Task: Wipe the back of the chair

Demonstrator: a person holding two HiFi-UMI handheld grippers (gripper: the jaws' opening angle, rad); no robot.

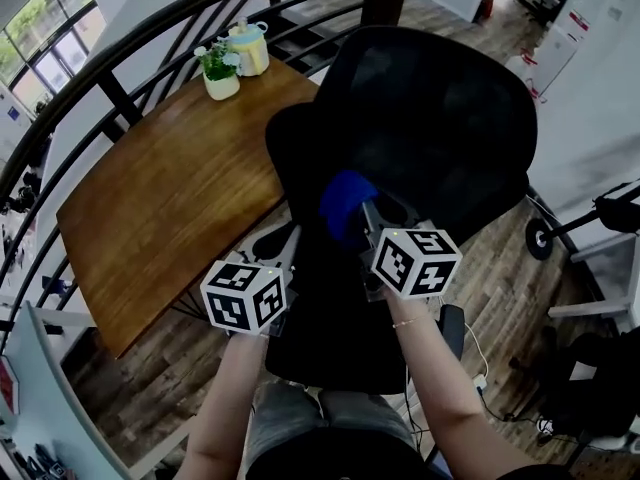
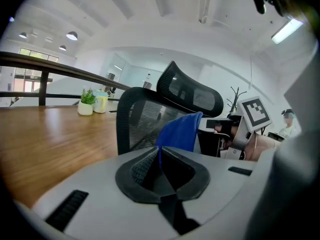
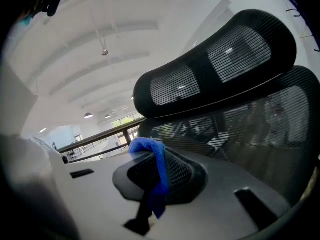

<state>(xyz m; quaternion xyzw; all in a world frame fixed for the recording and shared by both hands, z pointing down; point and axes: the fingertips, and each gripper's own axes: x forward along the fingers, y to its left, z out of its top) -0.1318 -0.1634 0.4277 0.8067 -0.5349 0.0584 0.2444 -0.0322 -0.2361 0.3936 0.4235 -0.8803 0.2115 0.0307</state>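
Note:
A black mesh office chair (image 1: 430, 118) stands in front of me with its back toward me; its headrest (image 3: 215, 64) rises above the mesh backrest (image 3: 250, 134). My right gripper (image 1: 365, 218) is shut on a blue cloth (image 1: 345, 203), which sits against the chair's back. In the right gripper view the cloth (image 3: 155, 159) hangs folded between the jaws. My left gripper (image 1: 290, 243) hovers just left of it, close to the chair, shut with nothing in it. In the left gripper view the cloth (image 2: 180, 131) and the backrest (image 2: 145, 119) lie just beyond the jaws.
A wooden table (image 1: 170, 188) stands to the left of the chair, with a small potted plant (image 1: 220, 73) and a pale pitcher (image 1: 250, 48) at its far end. A dark curved railing (image 1: 130, 43) runs behind it. Cables and equipment (image 1: 540, 238) lie on the floor at right.

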